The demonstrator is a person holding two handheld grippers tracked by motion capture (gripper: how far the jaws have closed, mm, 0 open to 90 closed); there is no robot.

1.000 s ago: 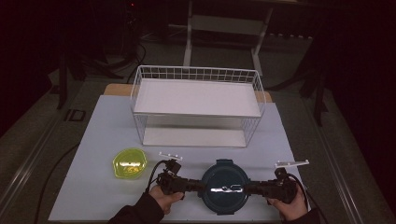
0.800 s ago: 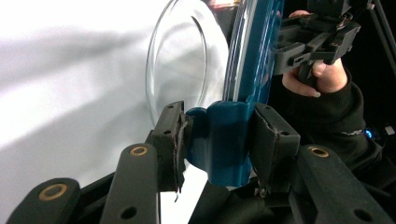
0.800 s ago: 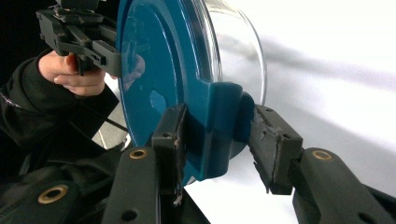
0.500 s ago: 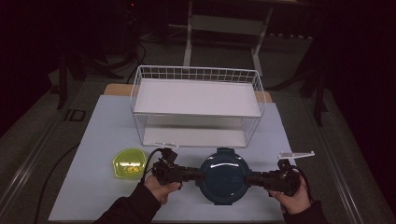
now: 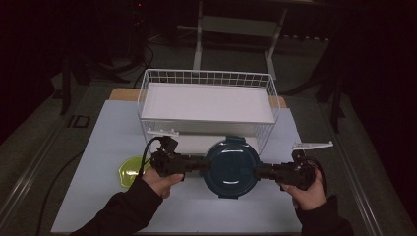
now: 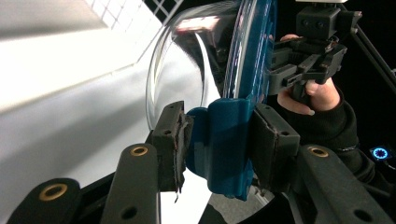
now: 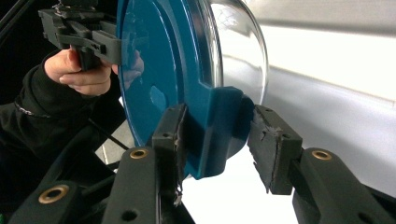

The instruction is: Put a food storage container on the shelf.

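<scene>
In the high view I hold one round container [image 5: 231,166] with a dark teal lid, gripped from both sides over the table [image 5: 98,147], just at 6 o'clock of the single white wire basket [image 5: 206,101]. My left gripper [image 5: 199,165] clamps its 9 o'clock edge, my right gripper [image 5: 258,171] its 3 o'clock edge. One yellow-green bowl [image 5: 129,171] lies at 9 o'clock of my left hand [image 5: 160,181].

In the left gripper view the container [image 6: 205,60] is a clear bowl under a blue lid; both pads press one blue side latch [image 6: 219,144].

In the right gripper view the lid [image 7: 159,70] is glossy blue, and the jaws sit on another latch [image 7: 215,135], the 9 o'clock pad touching, the other just apart.
</scene>
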